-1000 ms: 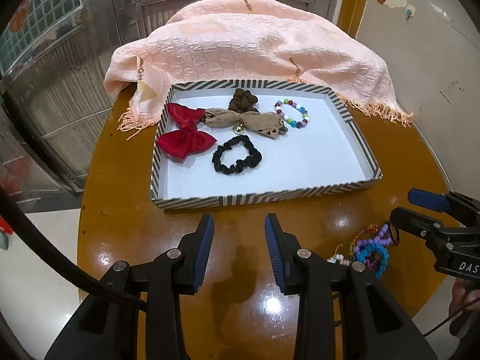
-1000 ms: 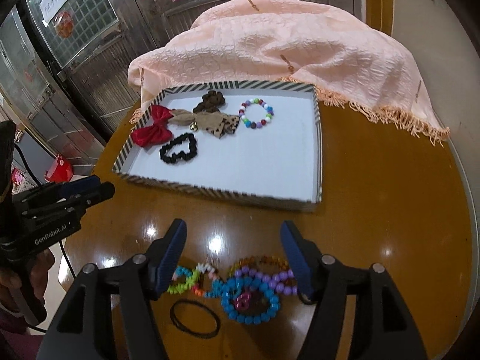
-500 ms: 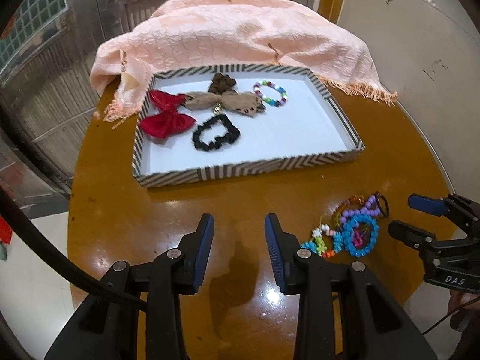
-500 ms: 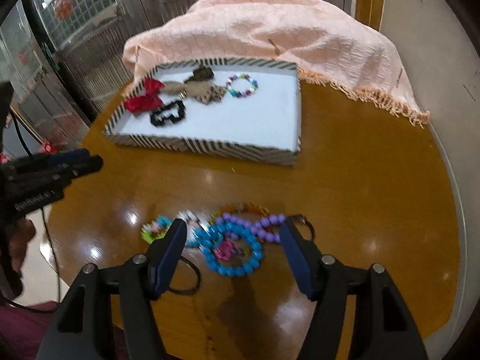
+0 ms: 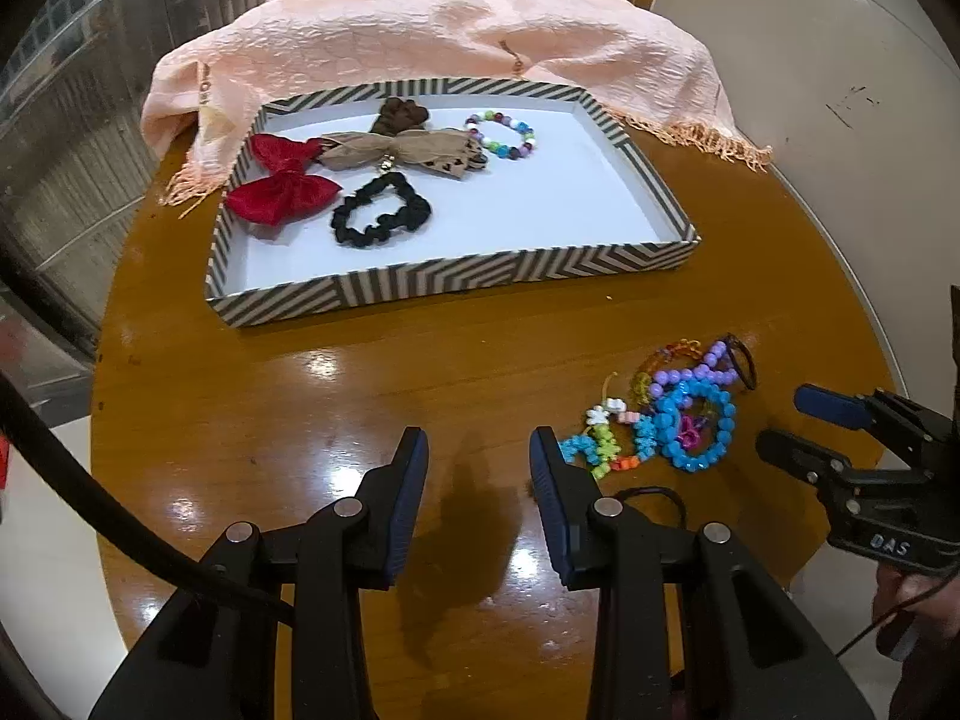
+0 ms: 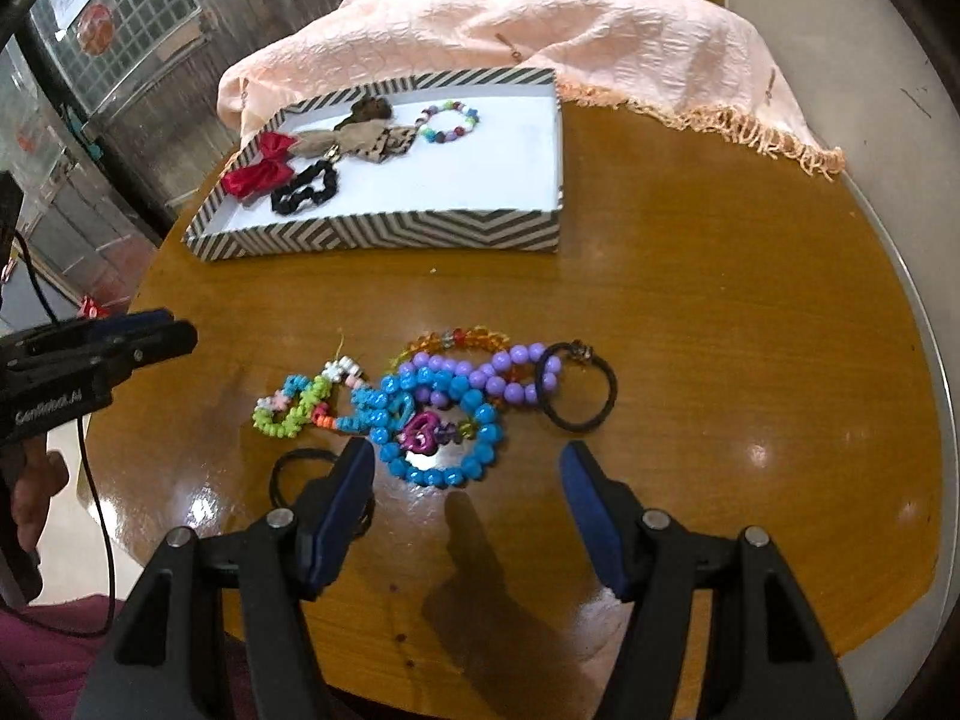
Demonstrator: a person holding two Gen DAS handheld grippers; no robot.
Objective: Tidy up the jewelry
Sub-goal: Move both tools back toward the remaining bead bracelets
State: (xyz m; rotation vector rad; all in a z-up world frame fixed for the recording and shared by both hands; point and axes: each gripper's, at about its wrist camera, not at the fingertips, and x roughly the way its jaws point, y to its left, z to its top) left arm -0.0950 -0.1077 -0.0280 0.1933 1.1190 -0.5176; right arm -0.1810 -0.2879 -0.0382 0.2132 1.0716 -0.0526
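The left gripper [image 5: 478,456] is being held over bare tabletop, fingers spread, nothing between them. The right gripper [image 6: 467,480] is being held with fingers spread wide just in front of the blue bead bracelet [image 6: 441,432]; nothing is being pinched.

A heap of loose jewelry is lying on the round wooden table [image 6: 720,312], near its front edge: the blue bead bracelet, a purple bead bracelet [image 6: 480,375], an amber bead strand [image 6: 456,337], a green and blue bead piece [image 6: 294,408] and a black hair tie [image 6: 579,387] touching the purple beads. A second black elastic [image 6: 288,471] is partly hidden by the right gripper's left finger.

Well behind, a striped tray [image 5: 456,279] is holding a red bow [image 5: 279,186], a tan bow [image 5: 399,153], a brown scrunchie [image 5: 399,114], a black scrunchie [image 5: 381,210] and a multicoloured bead bracelet [image 5: 503,133]. A pink cloth [image 5: 432,18] is draped behind the tray.
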